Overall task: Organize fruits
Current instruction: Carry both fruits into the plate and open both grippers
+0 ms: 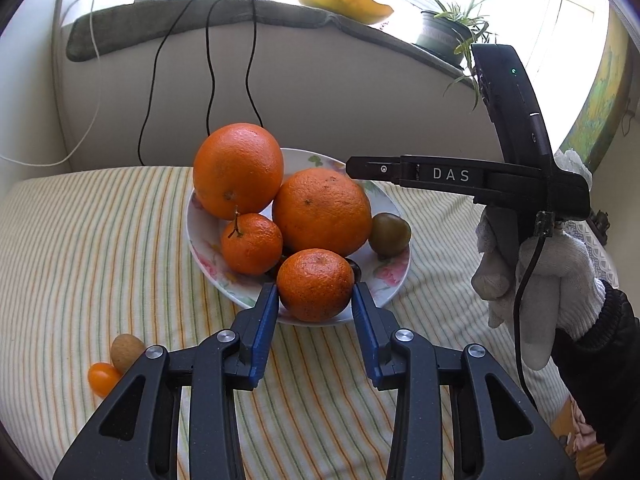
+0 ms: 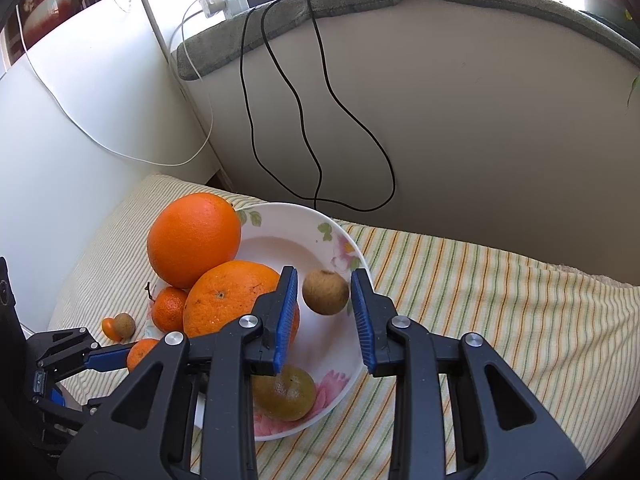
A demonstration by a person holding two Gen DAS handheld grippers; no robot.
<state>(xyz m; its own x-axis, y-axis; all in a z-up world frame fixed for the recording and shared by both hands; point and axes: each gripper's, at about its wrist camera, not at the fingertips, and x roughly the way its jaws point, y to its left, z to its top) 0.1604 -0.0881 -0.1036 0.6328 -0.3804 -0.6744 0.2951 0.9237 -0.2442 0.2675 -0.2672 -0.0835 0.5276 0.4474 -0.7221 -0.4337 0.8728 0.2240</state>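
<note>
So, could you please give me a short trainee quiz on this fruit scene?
1. True or false: the right gripper is clamping the small brown round fruit.
2. The left gripper grips: A) the small orange mandarin; B) a green fruit; C) a large orange.
3. How many fruits lie on the striped cloth, off the white floral plate?
Key: 1 false, gaps on both sides; 2 A; 3 two: brown one, orange one.

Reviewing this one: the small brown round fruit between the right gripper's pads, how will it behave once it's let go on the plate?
The small brown fruit looks nearly spherical, so it will probably roll on the smooth plate. The dished rim may stop it. Its rough, matte skin suggests decent grip rather than slipping. The right gripper pads stand clear of it, so nothing steadies it.
</note>
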